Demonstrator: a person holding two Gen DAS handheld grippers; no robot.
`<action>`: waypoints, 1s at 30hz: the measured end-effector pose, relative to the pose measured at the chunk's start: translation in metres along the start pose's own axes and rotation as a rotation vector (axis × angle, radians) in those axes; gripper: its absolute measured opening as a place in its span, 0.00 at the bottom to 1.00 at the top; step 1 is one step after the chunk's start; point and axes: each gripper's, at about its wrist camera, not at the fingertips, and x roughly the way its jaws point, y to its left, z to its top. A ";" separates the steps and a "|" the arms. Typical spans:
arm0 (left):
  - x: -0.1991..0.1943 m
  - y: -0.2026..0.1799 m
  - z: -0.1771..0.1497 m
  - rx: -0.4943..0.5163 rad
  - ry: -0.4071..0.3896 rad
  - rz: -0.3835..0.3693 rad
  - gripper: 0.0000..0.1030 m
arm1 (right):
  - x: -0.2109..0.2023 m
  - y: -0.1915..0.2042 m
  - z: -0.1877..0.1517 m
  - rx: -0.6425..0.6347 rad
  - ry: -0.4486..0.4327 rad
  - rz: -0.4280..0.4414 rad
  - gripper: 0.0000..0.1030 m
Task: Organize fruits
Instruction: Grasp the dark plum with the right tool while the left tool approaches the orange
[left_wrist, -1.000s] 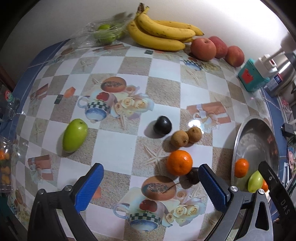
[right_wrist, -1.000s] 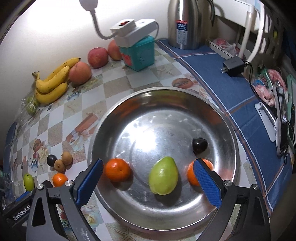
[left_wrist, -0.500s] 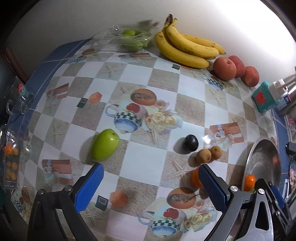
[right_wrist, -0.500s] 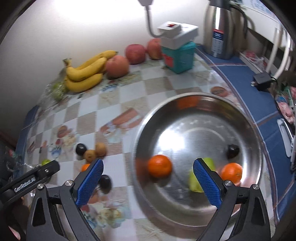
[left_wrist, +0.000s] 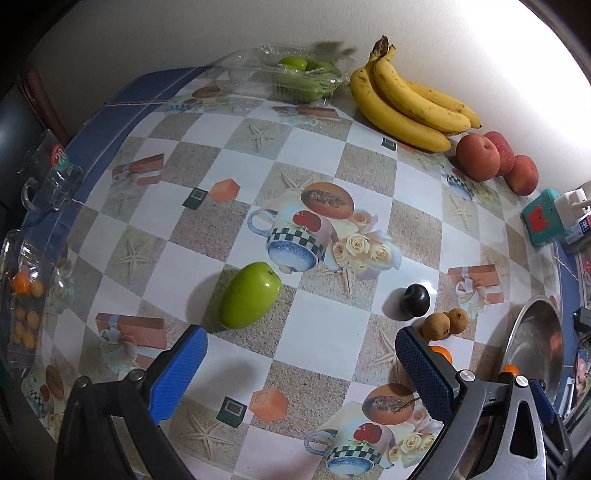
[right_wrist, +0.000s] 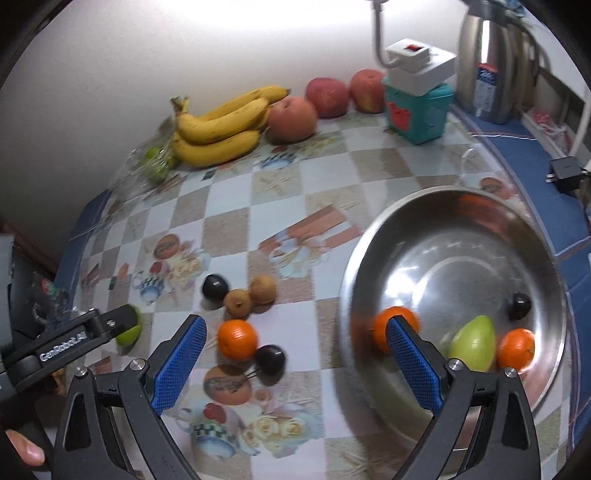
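Checkered tablecloth (left_wrist: 317, 332) fills both views. Lower left, the left gripper (left_wrist: 301, 363) hangs with fingers wide and empty just below a green mango (left_wrist: 249, 295). Centre frame, a tangerine (right_wrist: 237, 339) and dark plum (right_wrist: 270, 360) sit between the right gripper's (right_wrist: 293, 363) wide fingers. Right, the steel bowl (right_wrist: 369, 258), slightly blurred, holds what appear to be five fruits.

Table (left_wrist: 325, 332) covered by a checkered printed cloth. Far edge: bananas (left_wrist: 410, 99), three peaches (left_wrist: 476, 157), clear tray of green fruit (left_wrist: 299, 75). Centre: green mango (left_wrist: 249, 295), dark plum (left_wrist: 415, 300), two brown fruits (left_wrist: 445, 323), tangerine (right_wrist: 237, 339), second plum (right_wrist: 270, 360). Right: steel bowl (right_wrist: 546, 280), teal box (right_wrist: 419, 110), kettle (right_wrist: 491, 59).
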 end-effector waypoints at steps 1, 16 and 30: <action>0.002 -0.001 -0.001 0.003 0.005 -0.001 1.00 | 0.001 0.003 -0.001 -0.009 0.007 0.009 0.95; 0.016 -0.005 -0.005 -0.010 0.062 -0.027 1.00 | 0.017 0.011 -0.011 -0.046 0.069 0.011 0.94; 0.022 -0.014 -0.007 0.015 0.079 -0.027 1.00 | 0.040 0.008 -0.021 -0.044 0.172 -0.009 0.48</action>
